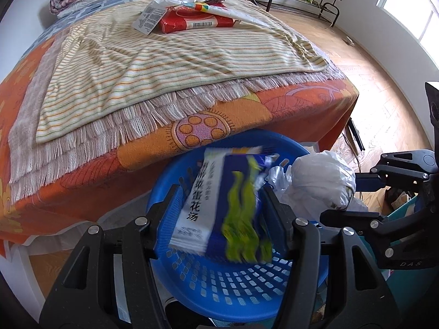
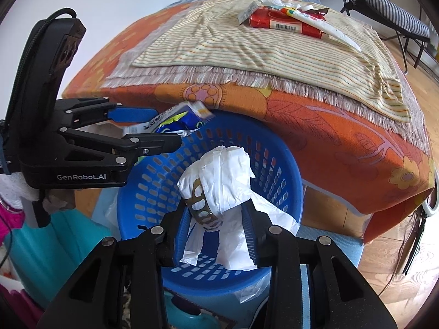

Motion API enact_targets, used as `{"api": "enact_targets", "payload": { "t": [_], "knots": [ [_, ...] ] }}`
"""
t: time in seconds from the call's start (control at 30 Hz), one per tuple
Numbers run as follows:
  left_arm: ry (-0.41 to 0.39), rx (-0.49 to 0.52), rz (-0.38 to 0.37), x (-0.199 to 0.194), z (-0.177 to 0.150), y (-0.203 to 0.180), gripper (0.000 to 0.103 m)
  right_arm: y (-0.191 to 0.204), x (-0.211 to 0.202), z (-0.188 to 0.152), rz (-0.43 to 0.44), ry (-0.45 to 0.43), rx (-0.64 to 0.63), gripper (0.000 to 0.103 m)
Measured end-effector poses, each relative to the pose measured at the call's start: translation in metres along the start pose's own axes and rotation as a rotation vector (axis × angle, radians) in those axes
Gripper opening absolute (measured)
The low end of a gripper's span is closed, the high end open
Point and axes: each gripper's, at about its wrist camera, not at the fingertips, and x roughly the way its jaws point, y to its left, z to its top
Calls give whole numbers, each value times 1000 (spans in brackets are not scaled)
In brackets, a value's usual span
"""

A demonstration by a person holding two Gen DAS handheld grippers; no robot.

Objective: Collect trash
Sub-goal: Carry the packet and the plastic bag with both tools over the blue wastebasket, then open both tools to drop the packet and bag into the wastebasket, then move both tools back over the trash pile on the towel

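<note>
The left hand-held gripper [image 1: 219,216] is spread wide over the blue perforated basket [image 1: 238,282], and a blue-and-white soup packet [image 1: 219,205], blurred, sits between its fingers without a clear pinch. The right hand-held gripper [image 2: 216,235] is clamped on a crumpled white plastic bag [image 2: 219,181] with a patterned brown scrap in it, held above the same basket [image 2: 153,192]. The basket stands on the floor just beside the bed, where a red packet [image 2: 285,23] and other wrappers lie on a striped towel [image 2: 247,52].
</note>
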Motion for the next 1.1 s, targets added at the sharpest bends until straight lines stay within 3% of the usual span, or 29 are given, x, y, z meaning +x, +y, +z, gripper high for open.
{"api": "enact_targets", "payload": {
  "t": [0.07, 0.13, 0.17, 0.7, 0.93, 1.0, 1.1],
  "knots": [
    [7, -2, 2, 1, 0, 0, 60, -2, 1, 0, -1, 7, 9, 40],
    [12, -6, 1, 3, 1, 0, 63, -4, 2, 0, 3, 7, 22, 55],
    [13, -9, 0, 3, 1, 1, 65, -5, 2, 0, 6, 5, 29, 56],
    [-13, -37, -1, 3, 17, 8, 65, -12, 1, 9, 13, -8, 62, 57],
    [-51, -48, 11, 1, 42, 16, 65, -21, -2, 30, 10, -41, 60, 57],
    [-63, -56, 20, 1, 52, 20, 72, -26, -5, 39, 4, -57, 60, 58],
    [-82, -56, 39, 2, 69, 25, 73, -39, -10, 56, -21, -94, 63, 62]
  ]
}}
